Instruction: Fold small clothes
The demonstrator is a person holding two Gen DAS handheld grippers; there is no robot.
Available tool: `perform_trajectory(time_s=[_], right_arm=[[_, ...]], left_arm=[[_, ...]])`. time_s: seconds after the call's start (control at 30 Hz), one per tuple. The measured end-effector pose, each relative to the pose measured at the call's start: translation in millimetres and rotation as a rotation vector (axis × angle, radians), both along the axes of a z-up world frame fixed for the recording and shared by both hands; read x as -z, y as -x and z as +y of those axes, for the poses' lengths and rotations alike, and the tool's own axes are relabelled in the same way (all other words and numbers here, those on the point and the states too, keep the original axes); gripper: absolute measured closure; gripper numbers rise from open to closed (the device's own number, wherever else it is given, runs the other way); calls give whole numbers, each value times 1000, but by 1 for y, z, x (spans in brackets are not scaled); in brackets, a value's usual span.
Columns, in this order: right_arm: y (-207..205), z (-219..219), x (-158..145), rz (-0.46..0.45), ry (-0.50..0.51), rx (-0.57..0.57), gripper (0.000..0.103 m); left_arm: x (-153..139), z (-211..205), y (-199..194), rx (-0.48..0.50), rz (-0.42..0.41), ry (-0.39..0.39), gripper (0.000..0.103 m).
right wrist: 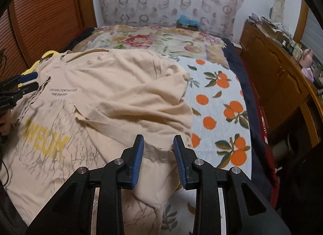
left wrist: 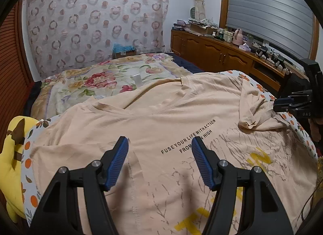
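Note:
A beige T-shirt (left wrist: 161,126) with black lettering and a yellow print lies spread on the bed; it also shows in the right wrist view (right wrist: 113,97). Its right sleeve (left wrist: 254,111) is folded in over the chest. My left gripper (left wrist: 159,144) is open and hovers over the shirt's left side, holding nothing. My right gripper (right wrist: 158,140) is open, its jaws standing either side of the shirt's rumpled right edge, not closed on it. The right gripper also appears at the far right of the left wrist view (left wrist: 282,103), and the left gripper at the left of the right wrist view (right wrist: 30,81).
An orange-print sheet (right wrist: 218,101) covers the bed under the shirt, a floral blanket (left wrist: 105,79) lies beyond. A yellow plush (left wrist: 12,154) sits at the bed's left edge. A wooden cabinet (left wrist: 218,53) with clutter runs along the right wall.

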State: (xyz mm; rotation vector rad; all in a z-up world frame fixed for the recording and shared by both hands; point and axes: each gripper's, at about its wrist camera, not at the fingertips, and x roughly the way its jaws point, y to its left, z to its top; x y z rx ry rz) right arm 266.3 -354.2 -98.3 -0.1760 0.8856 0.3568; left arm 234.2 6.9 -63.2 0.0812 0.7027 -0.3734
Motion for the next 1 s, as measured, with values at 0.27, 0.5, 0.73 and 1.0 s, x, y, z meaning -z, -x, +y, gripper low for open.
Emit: perform_trajectory(time_s=[0.27, 0.5, 0.73, 1.0], right_arm=[[3, 1, -5, -58, 67, 27, 71], [2, -1, -4, -48, 77, 30, 61], [2, 2, 9, -7, 73, 28, 74], [20, 8, -5, -19, 57, -35, 101]], left_arm=[[2, 1, 0, -10, 1, 5, 38], [2, 2, 1, -3, -3, 5, 38], [2, 2, 1, -2, -2, 5, 38], [1, 3, 2, -4, -5, 6, 38]])
